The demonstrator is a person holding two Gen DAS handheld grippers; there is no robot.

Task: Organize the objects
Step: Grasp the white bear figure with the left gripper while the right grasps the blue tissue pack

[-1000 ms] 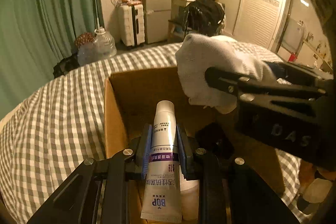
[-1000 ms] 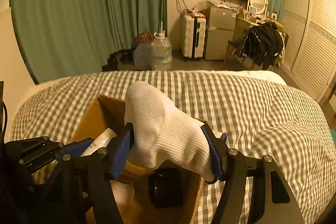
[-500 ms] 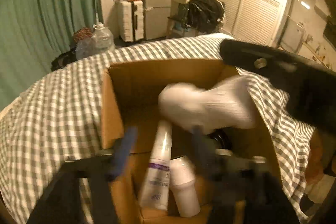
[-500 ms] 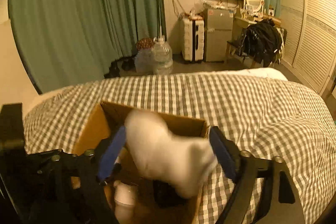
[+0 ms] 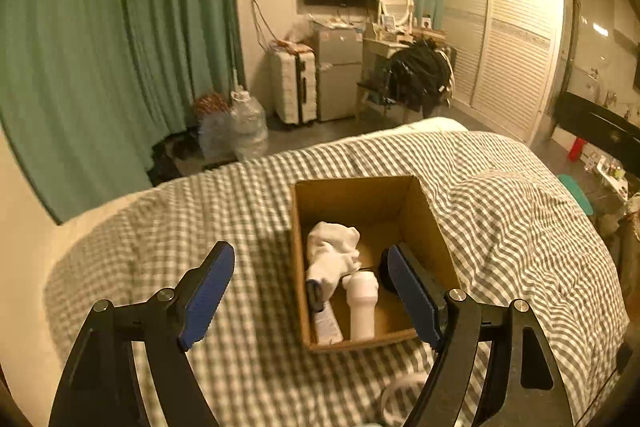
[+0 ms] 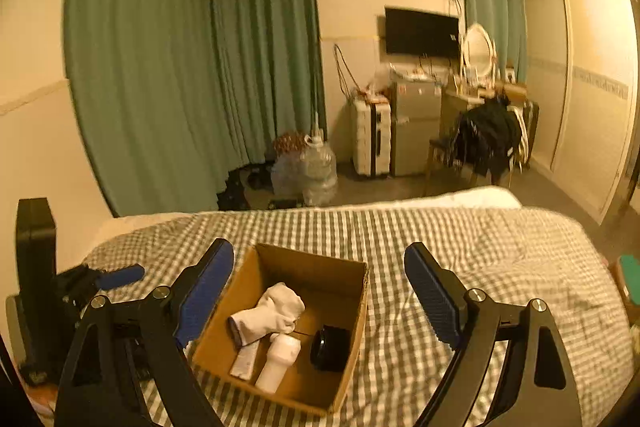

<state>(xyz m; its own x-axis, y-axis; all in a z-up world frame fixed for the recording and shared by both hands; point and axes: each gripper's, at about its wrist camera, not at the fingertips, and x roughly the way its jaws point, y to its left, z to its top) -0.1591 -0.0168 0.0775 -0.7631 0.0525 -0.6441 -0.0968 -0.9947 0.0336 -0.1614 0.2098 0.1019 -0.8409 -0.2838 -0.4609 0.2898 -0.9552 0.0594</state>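
An open cardboard box (image 5: 434,227) (image 6: 356,323) sits on the checked bed. Inside lie a white sock (image 5: 330,259) (image 6: 268,317), a white tube (image 5: 326,325) (image 6: 245,361) partly under the sock, a white bottle (image 5: 362,303) (image 6: 278,361) and a black round object (image 6: 330,347), half hidden by a finger in the left wrist view. My left gripper (image 5: 310,301) is open and empty, raised above the box's near end. My right gripper (image 6: 320,295) is open and empty, above the box. The left gripper also shows at the left of the right wrist view (image 6: 116,277).
The grey-checked bedcover (image 5: 500,211) (image 6: 480,251) spreads around the box. Beyond the bed's far edge stand water jugs (image 5: 246,125), a white suitcase (image 5: 294,87), a small fridge (image 5: 338,71) and a chair with dark clothes (image 5: 418,77). Green curtains hang at left.
My left gripper opened and dropped the tube into the box. My right gripper opened and dropped the sock into it. Both grippers pulled up and back from the box.
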